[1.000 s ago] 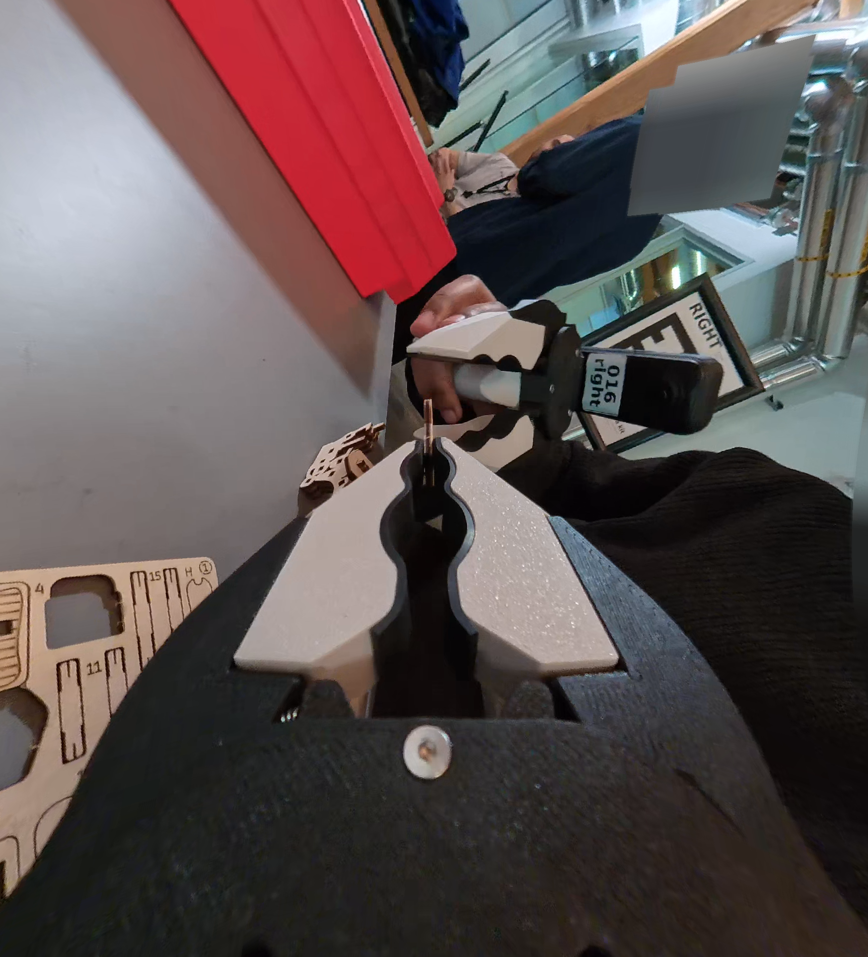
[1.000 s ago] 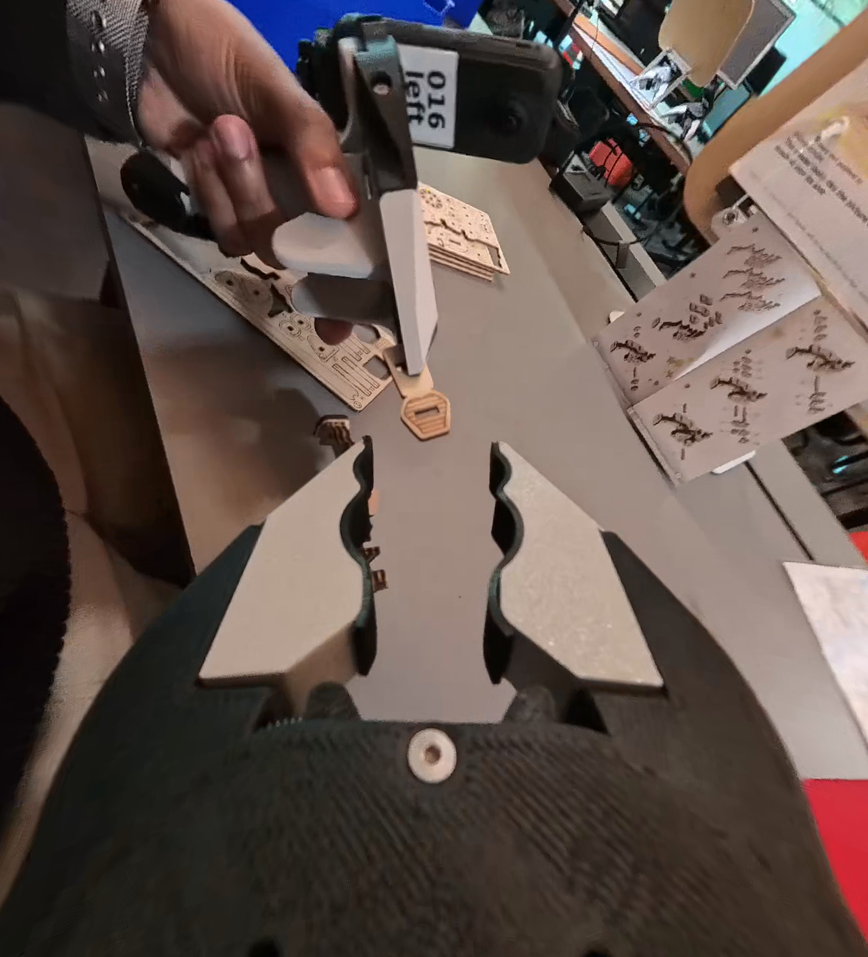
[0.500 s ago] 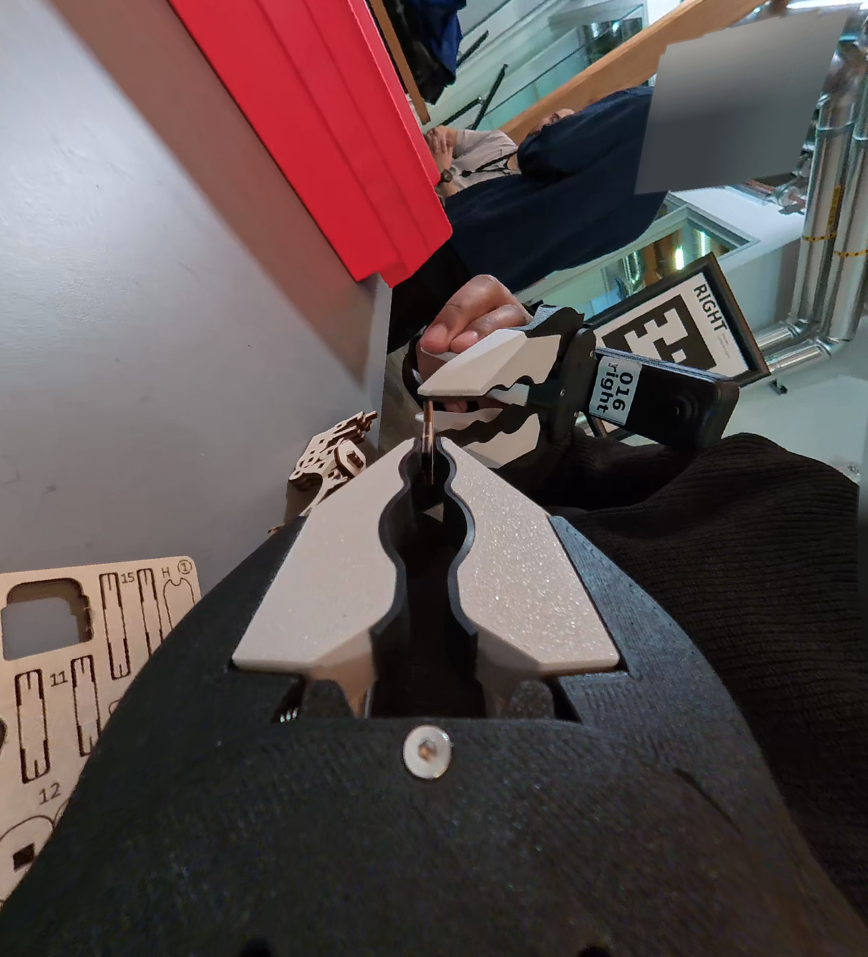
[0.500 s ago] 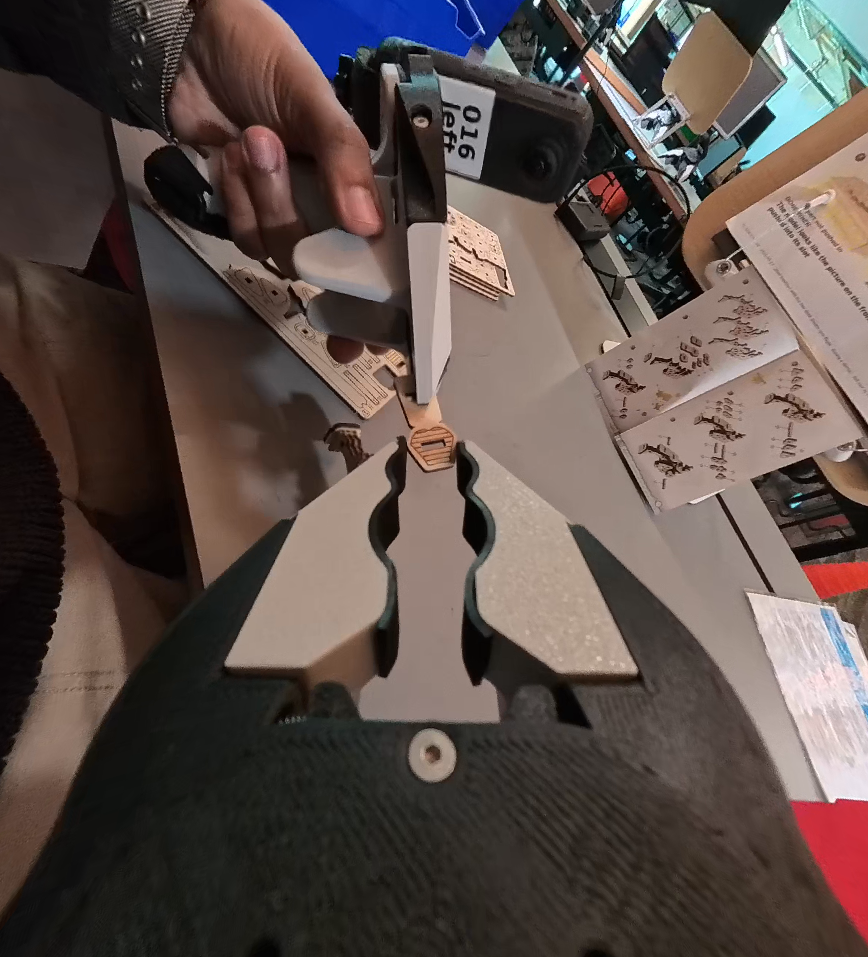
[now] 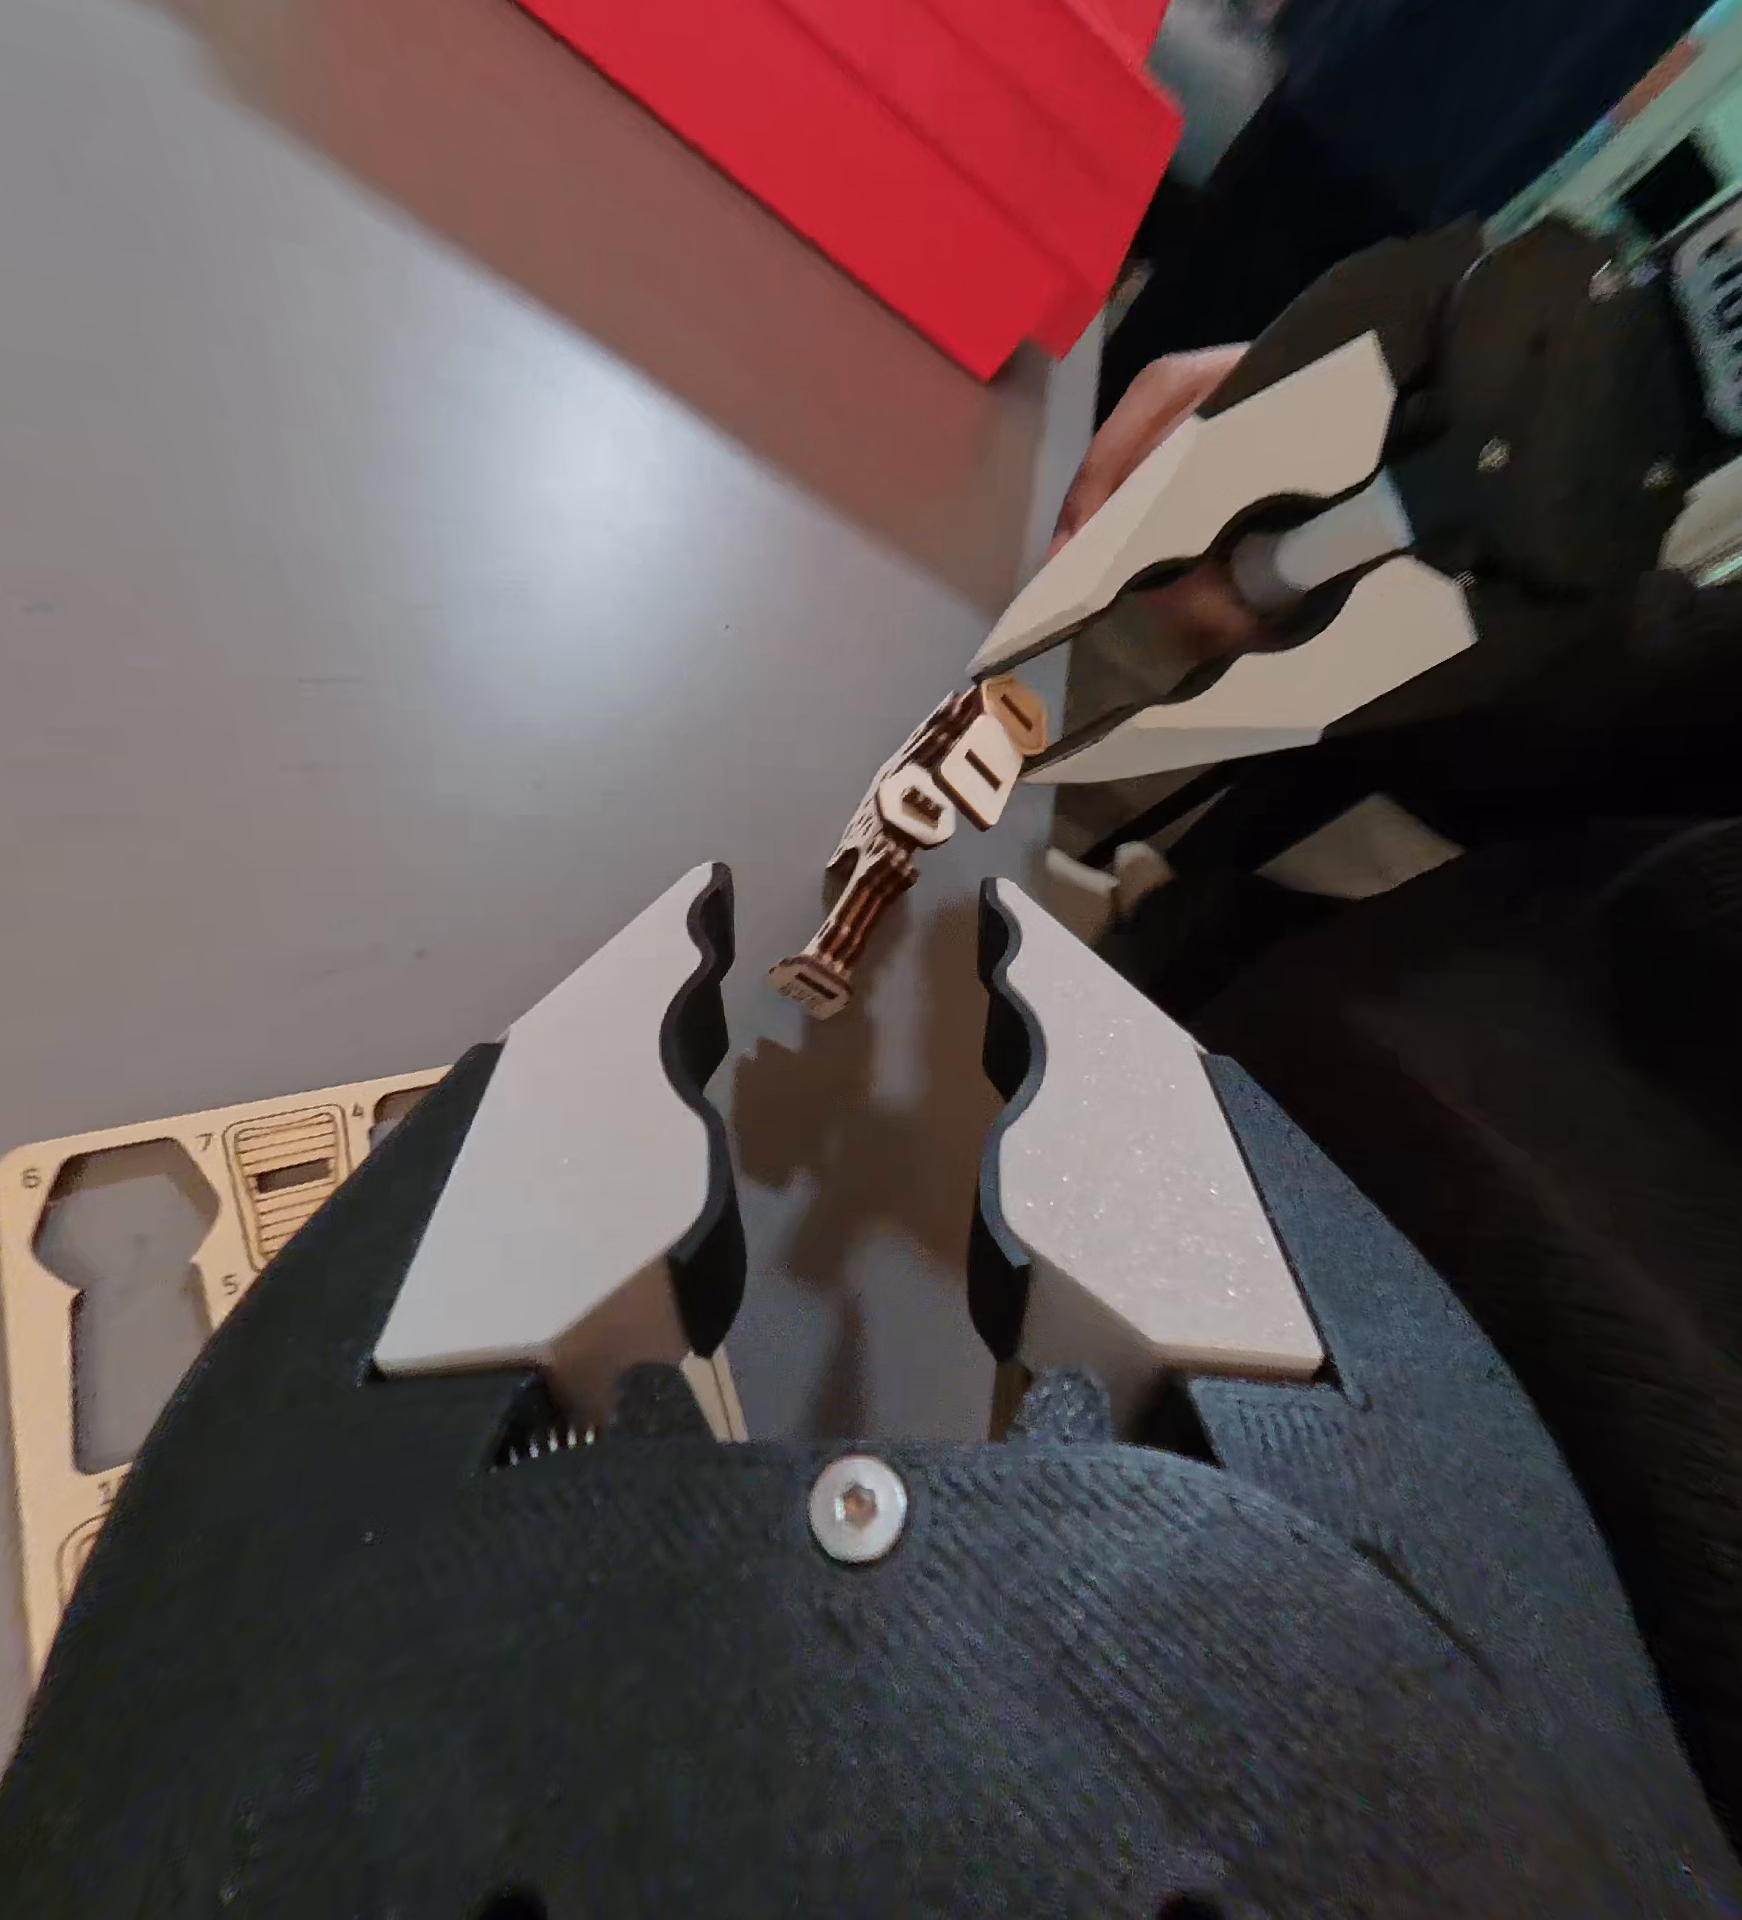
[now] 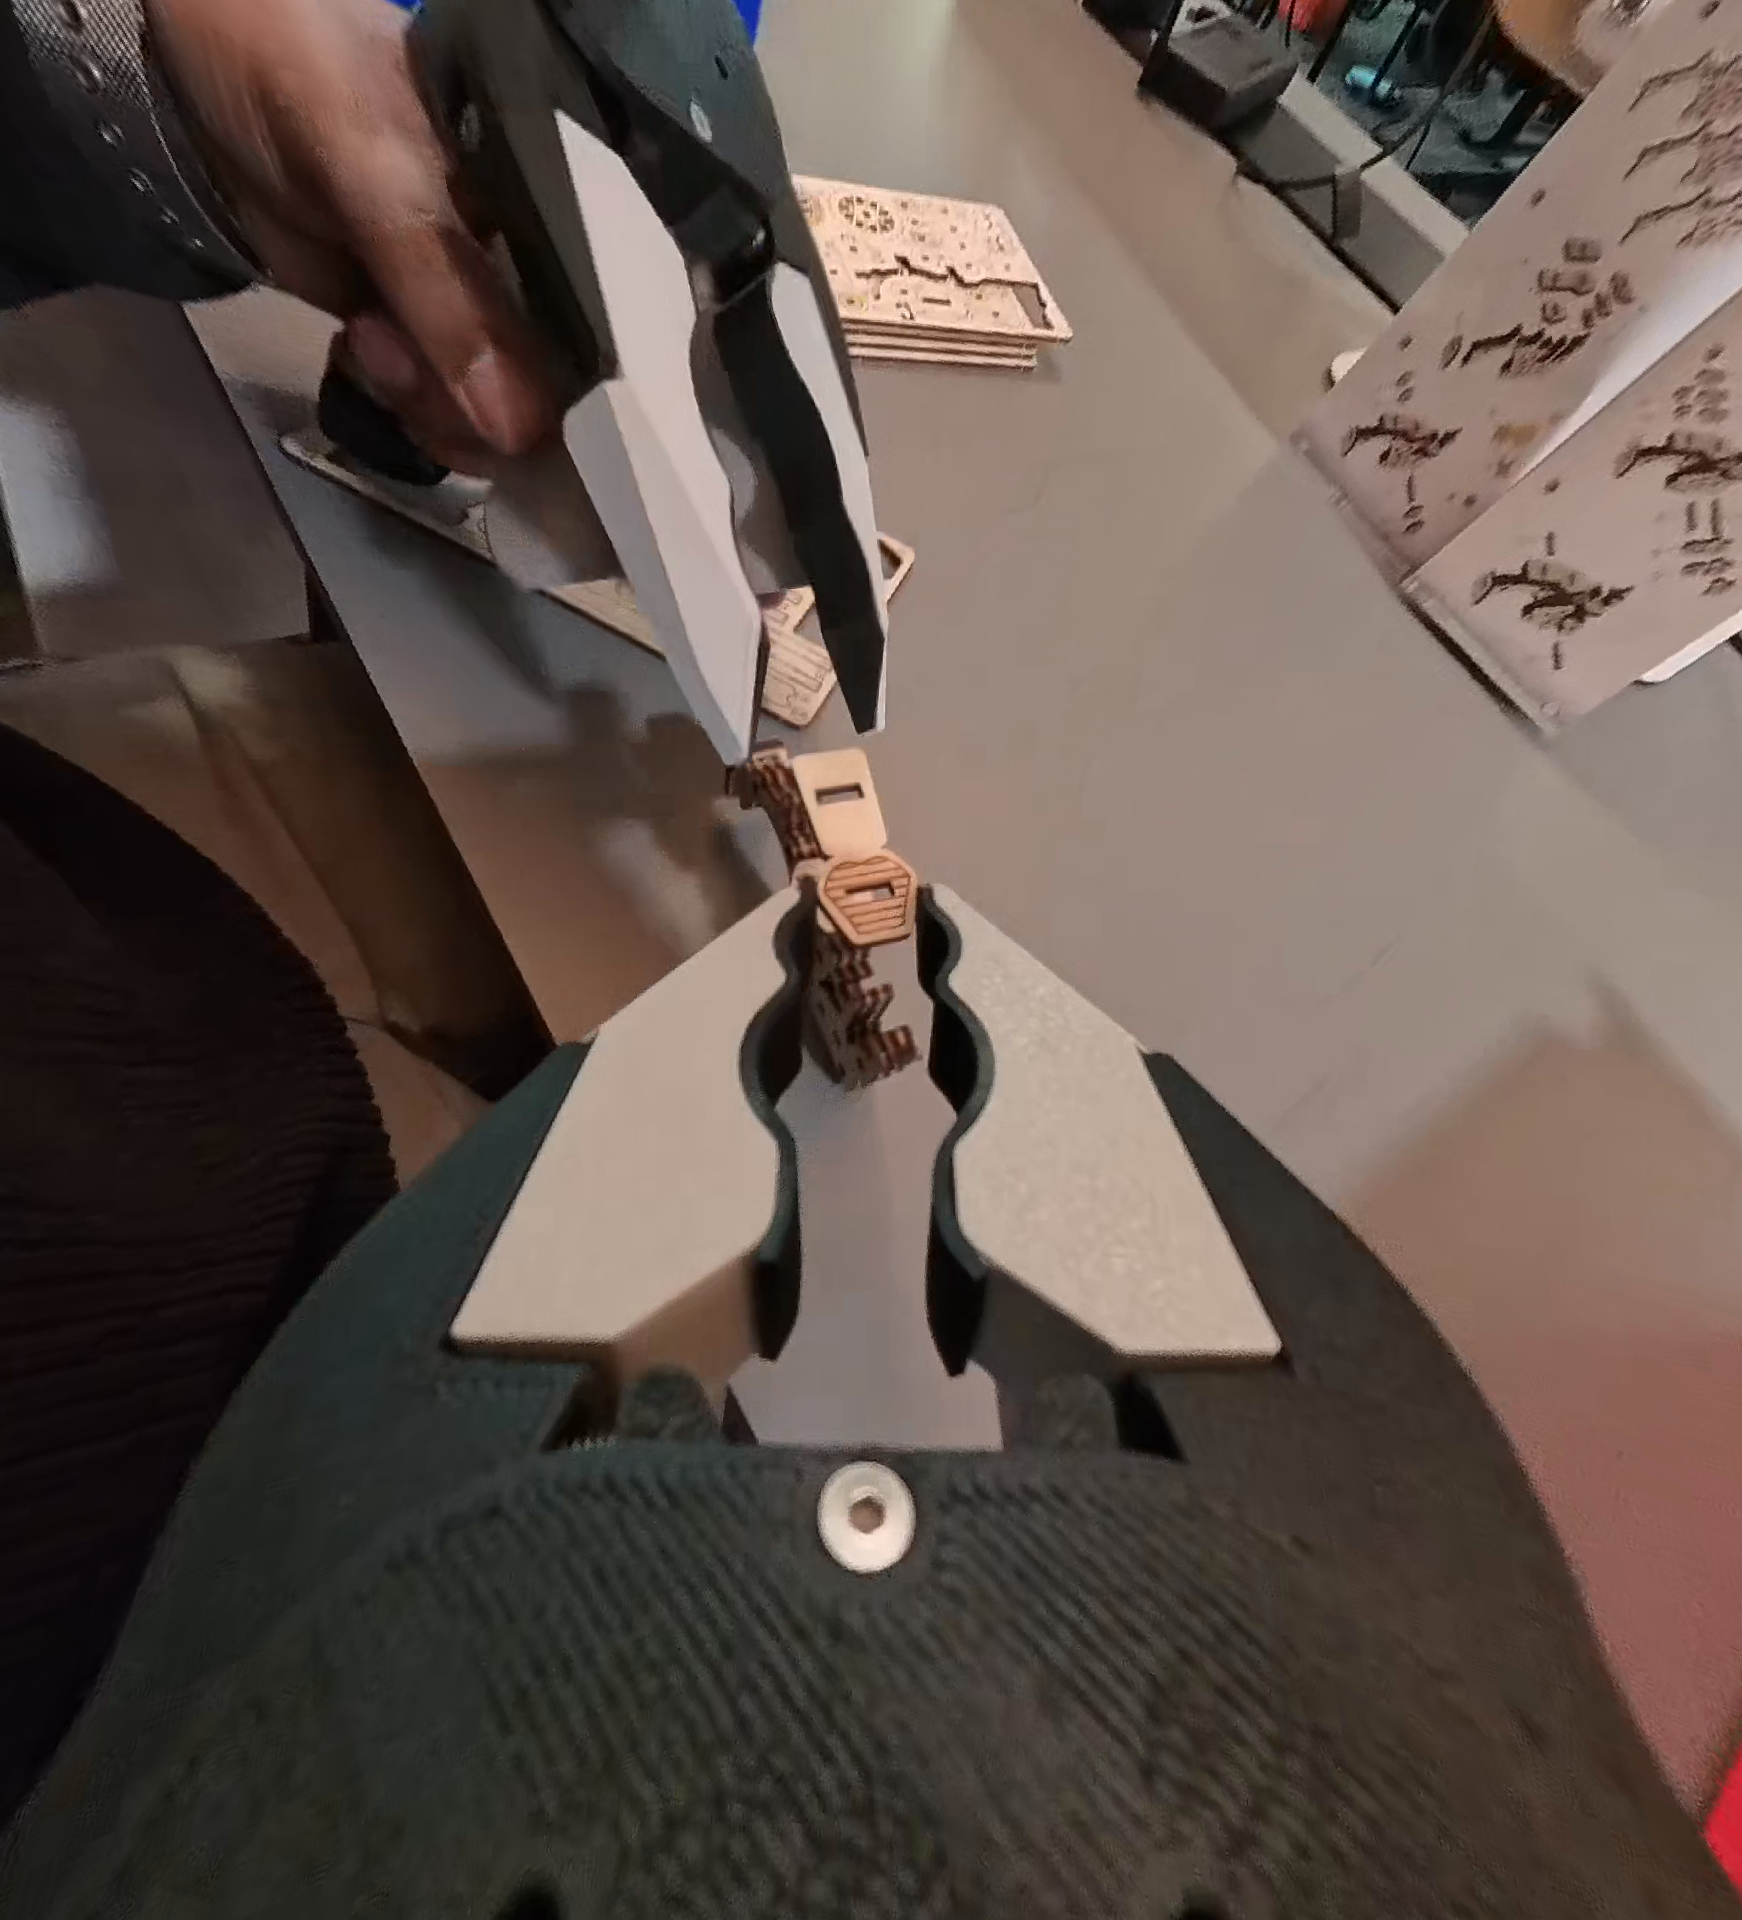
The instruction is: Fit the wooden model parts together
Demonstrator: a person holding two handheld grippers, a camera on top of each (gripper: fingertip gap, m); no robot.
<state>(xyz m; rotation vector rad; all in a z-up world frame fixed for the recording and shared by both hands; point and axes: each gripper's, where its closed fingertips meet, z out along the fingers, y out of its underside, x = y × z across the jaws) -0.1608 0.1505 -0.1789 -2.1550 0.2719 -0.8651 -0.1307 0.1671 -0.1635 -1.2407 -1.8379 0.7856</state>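
A small hexagonal wooden piece (image 6: 867, 904) with a slot sits between the tips of my right gripper (image 6: 862, 902), which is shut on it. It is held right over a partly built wooden model (image 6: 851, 1023) that lies on the grey table (image 6: 1210, 831). In the left wrist view the model (image 5: 898, 831) lies just beyond my open, empty left gripper (image 5: 851, 904), and the right gripper (image 5: 1010, 719) holds the piece (image 5: 1014, 712) at the model's far end. The left gripper (image 6: 805, 717) hangs open just above the model's slotted plate (image 6: 841, 795).
A wooden parts sheet (image 5: 119, 1247) with cut-outs lies at the left. A red box (image 5: 846, 156) stands at the back. A stack of parts sheets (image 6: 940, 281) and propped instruction pages (image 6: 1573, 416) lie farther off. The table edge and dark clothing are close by. My right fingertips sit around 5 cm from my left ones.
My left gripper has let go of the small piece and opened. My right gripper has shut on it. Both have come down to the model on the table.
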